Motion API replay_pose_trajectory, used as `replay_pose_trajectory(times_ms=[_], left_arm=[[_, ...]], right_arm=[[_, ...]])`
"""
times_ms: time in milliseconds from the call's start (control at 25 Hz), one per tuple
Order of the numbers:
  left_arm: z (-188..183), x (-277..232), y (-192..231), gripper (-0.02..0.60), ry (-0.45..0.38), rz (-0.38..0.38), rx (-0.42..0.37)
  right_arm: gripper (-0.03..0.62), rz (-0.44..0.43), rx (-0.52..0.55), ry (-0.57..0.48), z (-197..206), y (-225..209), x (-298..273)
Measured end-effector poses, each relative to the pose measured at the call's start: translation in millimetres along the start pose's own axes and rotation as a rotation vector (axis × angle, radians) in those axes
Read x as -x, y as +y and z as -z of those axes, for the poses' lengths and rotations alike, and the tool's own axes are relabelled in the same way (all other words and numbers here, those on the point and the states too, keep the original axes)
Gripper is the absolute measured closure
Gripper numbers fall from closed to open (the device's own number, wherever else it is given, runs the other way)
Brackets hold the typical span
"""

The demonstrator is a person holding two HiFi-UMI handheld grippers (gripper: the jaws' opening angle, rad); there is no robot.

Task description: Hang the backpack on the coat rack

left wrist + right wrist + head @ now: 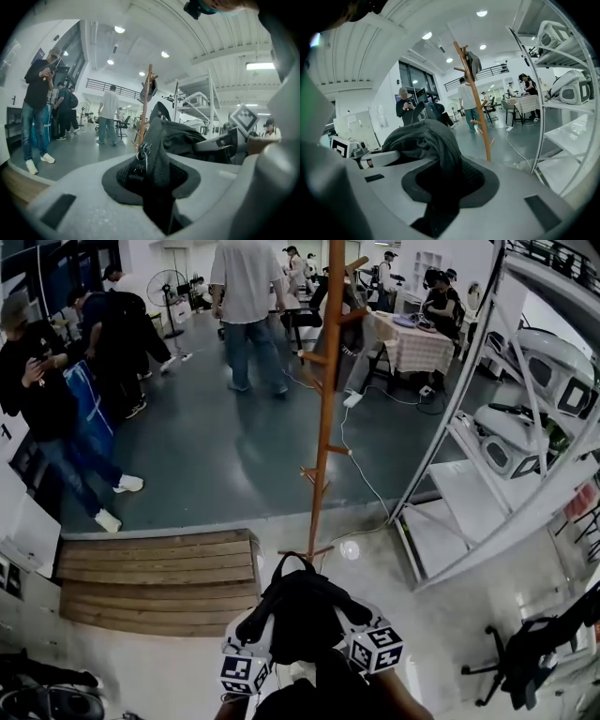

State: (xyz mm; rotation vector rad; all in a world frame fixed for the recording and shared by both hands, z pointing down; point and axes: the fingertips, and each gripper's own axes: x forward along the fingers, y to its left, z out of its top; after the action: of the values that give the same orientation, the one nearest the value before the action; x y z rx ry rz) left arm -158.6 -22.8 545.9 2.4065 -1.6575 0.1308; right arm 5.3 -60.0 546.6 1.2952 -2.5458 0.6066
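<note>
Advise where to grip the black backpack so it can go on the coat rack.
Grip the backpack by its two sides, from behind, as the left gripper and right gripper do now: its top loop stands free, facing the coat rack.

Nothing readable here tbh, no words, brands or numbers. Closest thing is the black-and-white square patterns on the marker cubes (246,673) just below the coat rack (327,381), and those aren't lettering.

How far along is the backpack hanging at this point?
Done: the backpack is picked up, clamped in both the left gripper and right gripper. In hand: it is held up facing the coat rack, short of it. Left: hanging it there.
</note>
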Motion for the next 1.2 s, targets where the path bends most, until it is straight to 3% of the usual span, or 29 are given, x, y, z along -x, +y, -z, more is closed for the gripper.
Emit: replay_pose_trajectory(times_ms=[520,680,1200], left_arm=[[2.4,-93.6,45.3,0.472,0.055,-0.044,0.028],[8.4,-124.0,54.9,0.472,0.065,-0.041,0.011],[9.0,-216.3,83.4,0.472,0.091,-0.04,0.059]], right_arm=[[0.511,-0.036,-0.003,0.054,-25.5,-53.1,-88.0],[0.511,-0.047,-0.017,0.074,-28.9,-72.9,-111.7],[0.511,-0.05,-0.04,0.086,-47.9,-129.8,-182.6]])
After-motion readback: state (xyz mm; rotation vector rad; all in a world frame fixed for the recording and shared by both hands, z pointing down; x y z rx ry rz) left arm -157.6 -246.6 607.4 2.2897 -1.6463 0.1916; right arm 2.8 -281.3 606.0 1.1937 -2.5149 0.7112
